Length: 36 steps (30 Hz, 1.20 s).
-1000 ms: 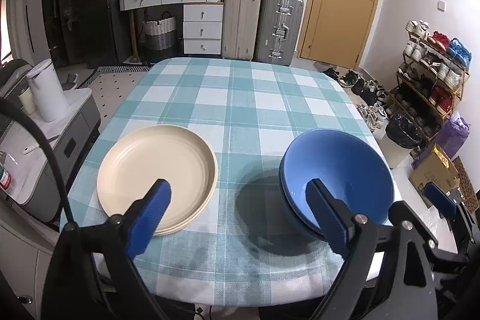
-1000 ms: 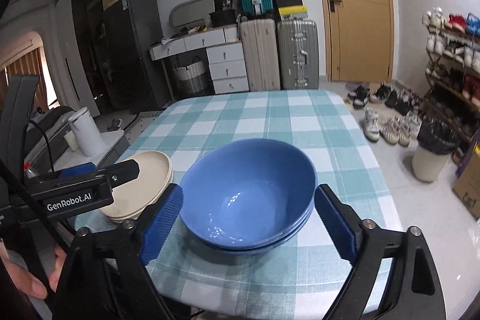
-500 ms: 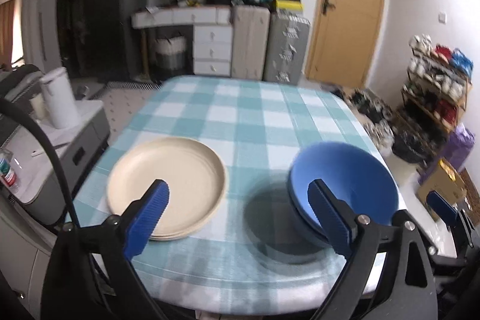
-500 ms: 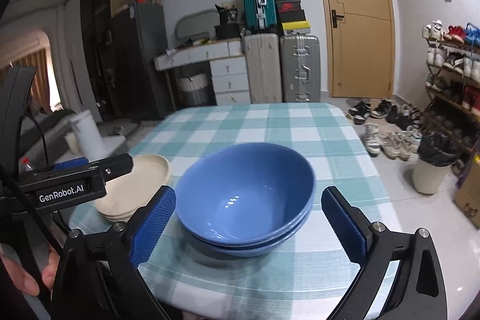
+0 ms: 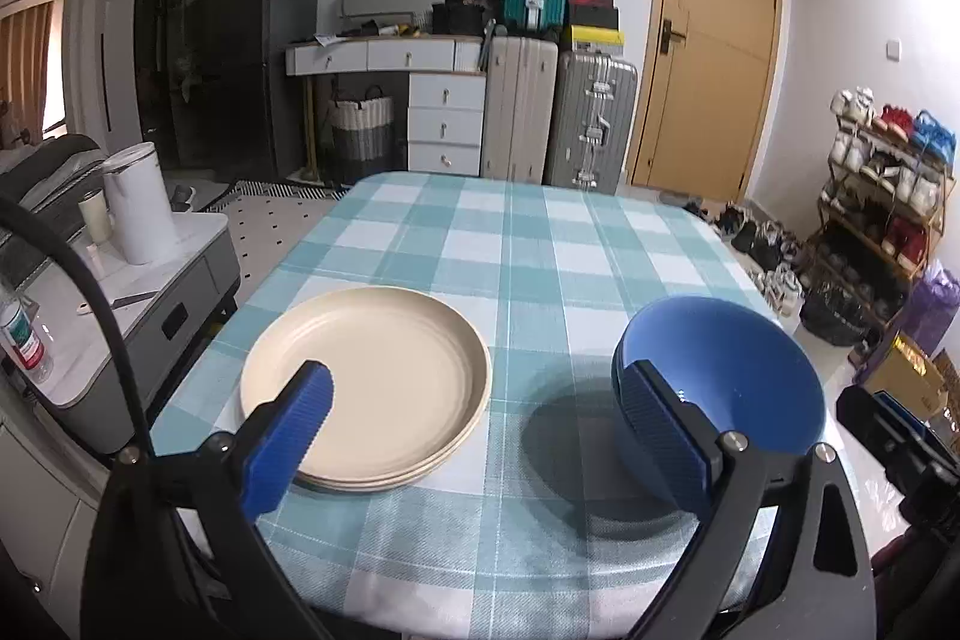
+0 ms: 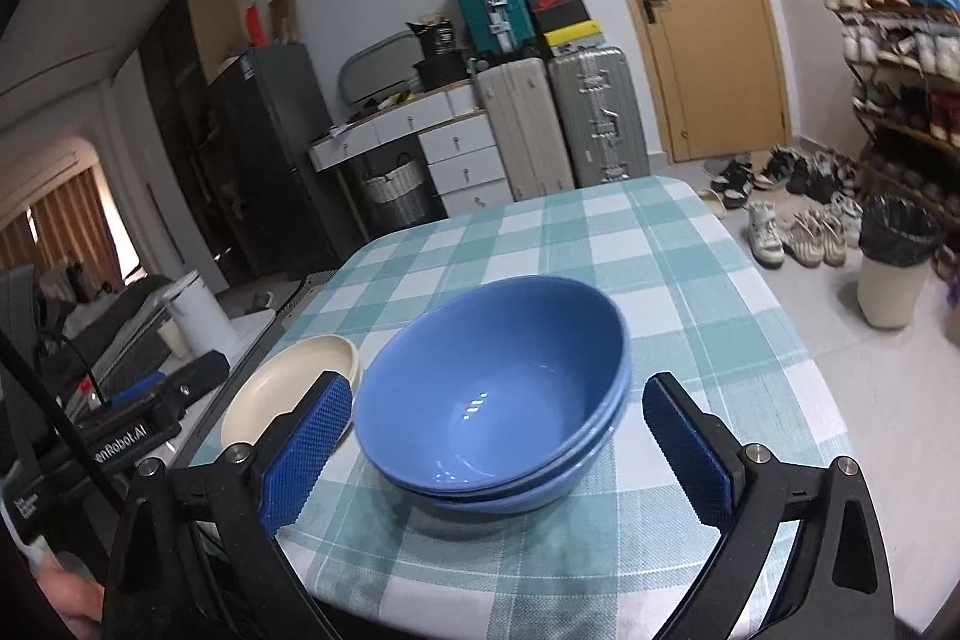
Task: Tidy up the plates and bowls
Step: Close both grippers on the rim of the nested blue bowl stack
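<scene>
A stack of cream plates [image 5: 366,382] lies on the checked tablecloth [image 5: 528,250] at the near left. A stack of two blue bowls [image 5: 732,388] stands at the near right. My left gripper [image 5: 480,436] is open and empty, held above the near table edge between the plates and the bowls. My right gripper [image 6: 498,454] is open and empty, its pads on either side of the blue bowls [image 6: 498,406] but short of them. The cream plates [image 6: 288,388] show at the left in the right wrist view.
A low grey cabinet [image 5: 120,292] with a white kettle [image 5: 141,211] stands left of the table. Suitcases [image 5: 558,112], drawers and a door are at the back. A shoe rack [image 5: 888,196], shoes and a bin [image 6: 894,268] are on the right.
Both grippers have tilted up and drawn back a little, so more of the room shows. The plates and bowls have not moved. Both grippers stay open.
</scene>
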Available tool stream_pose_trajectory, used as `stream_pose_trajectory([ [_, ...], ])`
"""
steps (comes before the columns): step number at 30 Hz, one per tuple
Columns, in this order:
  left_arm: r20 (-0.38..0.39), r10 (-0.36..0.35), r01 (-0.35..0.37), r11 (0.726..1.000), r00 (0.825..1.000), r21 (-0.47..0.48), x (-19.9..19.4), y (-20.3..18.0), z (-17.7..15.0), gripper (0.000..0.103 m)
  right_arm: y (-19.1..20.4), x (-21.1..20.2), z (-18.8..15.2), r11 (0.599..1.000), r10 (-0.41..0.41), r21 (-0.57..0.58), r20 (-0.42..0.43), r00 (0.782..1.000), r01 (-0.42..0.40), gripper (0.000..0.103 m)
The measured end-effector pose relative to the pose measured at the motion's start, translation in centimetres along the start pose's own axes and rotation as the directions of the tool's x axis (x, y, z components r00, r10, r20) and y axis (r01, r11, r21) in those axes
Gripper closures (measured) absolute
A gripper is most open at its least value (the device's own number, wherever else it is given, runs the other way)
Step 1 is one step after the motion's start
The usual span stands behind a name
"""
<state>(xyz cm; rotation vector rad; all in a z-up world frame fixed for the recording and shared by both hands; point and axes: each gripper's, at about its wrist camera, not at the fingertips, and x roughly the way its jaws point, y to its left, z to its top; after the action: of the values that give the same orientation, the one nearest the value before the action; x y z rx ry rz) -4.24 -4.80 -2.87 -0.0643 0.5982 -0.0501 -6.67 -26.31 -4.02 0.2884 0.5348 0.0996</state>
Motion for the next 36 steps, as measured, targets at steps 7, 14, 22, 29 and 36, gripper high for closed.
stream_pose_trajectory([
  [7,-0.102,-0.060,0.063,0.997,0.993,0.032,3.4,-2.4,2.1,0.005,-2.7,2.8,2.1,0.996,-0.056,0.063,-0.108,0.993,0.063,0.004],
  [14,-0.332,-0.104,0.101,0.995,0.938,-0.025,9.2,-3.9,3.0,0.005,-6.6,7.8,4.3,0.974,-0.009,0.210,-0.311,0.951,0.078,0.004],
  [22,-0.476,-0.191,0.158,0.981,0.858,-0.110,13.4,-5.3,2.3,0.008,-9.0,12.4,3.8,0.946,0.092,0.318,-0.459,0.884,0.067,0.024],
  [29,-0.586,-0.190,0.155,0.982,0.788,-0.110,16.4,-6.4,1.5,0.033,-9.1,14.7,2.6,0.935,0.128,0.345,-0.533,0.836,0.076,0.040],
  [36,-0.622,-0.229,0.241,0.968,0.748,-0.067,17.1,-8.2,1.3,0.084,-8.5,16.6,1.4,0.938,0.131,0.333,-0.603,0.787,0.099,0.070],
])
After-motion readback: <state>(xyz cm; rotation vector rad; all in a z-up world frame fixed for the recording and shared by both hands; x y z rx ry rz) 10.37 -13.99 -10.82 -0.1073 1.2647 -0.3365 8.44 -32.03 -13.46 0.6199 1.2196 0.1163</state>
